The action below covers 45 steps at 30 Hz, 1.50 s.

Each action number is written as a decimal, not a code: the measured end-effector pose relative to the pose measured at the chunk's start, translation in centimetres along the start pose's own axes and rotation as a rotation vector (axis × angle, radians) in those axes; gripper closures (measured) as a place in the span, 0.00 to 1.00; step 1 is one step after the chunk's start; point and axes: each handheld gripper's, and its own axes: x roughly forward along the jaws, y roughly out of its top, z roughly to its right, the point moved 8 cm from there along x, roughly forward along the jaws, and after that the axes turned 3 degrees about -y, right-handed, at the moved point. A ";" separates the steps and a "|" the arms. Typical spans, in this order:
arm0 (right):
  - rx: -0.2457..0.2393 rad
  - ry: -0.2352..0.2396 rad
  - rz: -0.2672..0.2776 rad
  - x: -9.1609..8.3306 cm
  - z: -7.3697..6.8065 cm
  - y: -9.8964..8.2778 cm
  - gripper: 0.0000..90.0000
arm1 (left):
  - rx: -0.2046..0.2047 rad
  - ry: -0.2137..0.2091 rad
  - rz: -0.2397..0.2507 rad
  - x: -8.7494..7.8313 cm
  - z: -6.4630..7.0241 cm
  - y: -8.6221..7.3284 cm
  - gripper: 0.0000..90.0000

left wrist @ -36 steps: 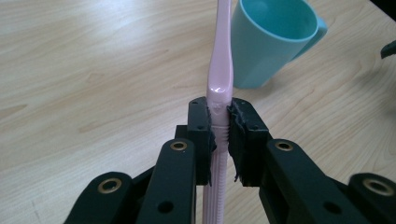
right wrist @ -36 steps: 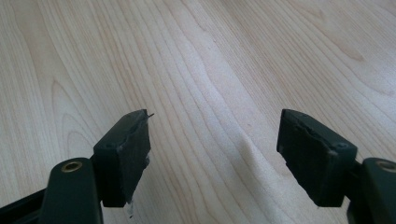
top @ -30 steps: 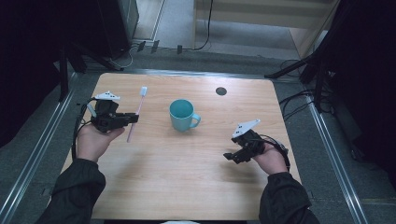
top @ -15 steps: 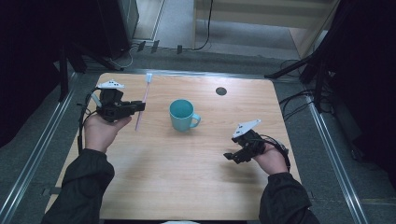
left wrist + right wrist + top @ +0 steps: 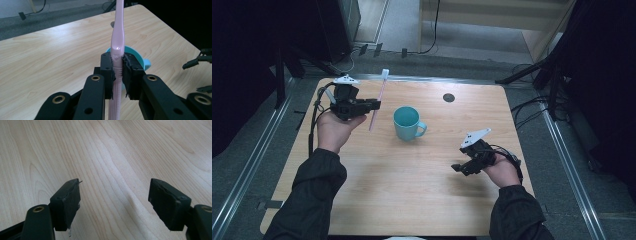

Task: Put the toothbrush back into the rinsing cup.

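A pink toothbrush stands nearly upright, head up, clamped at its handle by my left gripper, which hangs above the table's left side. In the left gripper view both pads press on the pink toothbrush, with the teal mug just behind it. That teal mug stands near the table's middle, handle to the right, a short way right of the left gripper. My right gripper rests low at the right of the table, open, with bare wood between its pads.
The wooden table has a small dark round hole near its far edge. Metal rails run along both sides. Cables lie on the floor past the right edge. The other gripper shows at the right of the left gripper view.
My left gripper has lifted and moved away toward the far edge with the toothbrush, which has swung more upright. The right gripper has stayed put.
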 end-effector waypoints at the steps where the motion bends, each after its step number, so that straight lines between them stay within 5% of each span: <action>1: 0.000 0.000 0.000 0.0 0.0 0.0 0.28 | -0.002 -0.004 0.000 0.2 0.1 0.2 0.88; 12: 0.002 0.001 -0.002 -0.2 -0.3 -0.3 0.28 | 0.029 -0.015 0.011 2.7 1.2 2.1 0.88; 14: 0.001 -0.001 0.001 -0.3 -0.3 -0.4 0.28 | 0.061 -0.013 -0.013 3.5 1.5 2.5 0.88; 26: 0.020 -0.013 0.008 -0.8 -0.3 -1.1 0.28 | 0.061 -0.042 0.003 7.1 2.4 4.2 0.87; 35: 0.024 -0.026 0.005 -1.0 -0.2 -1.5 0.28 | 0.073 -0.050 -0.024 10.1 3.0 3.5 0.87; 45: 0.021 -0.030 0.002 -1.0 -0.1 -1.6 0.28 | 0.062 -0.045 -0.049 11.0 2.7 1.4 0.87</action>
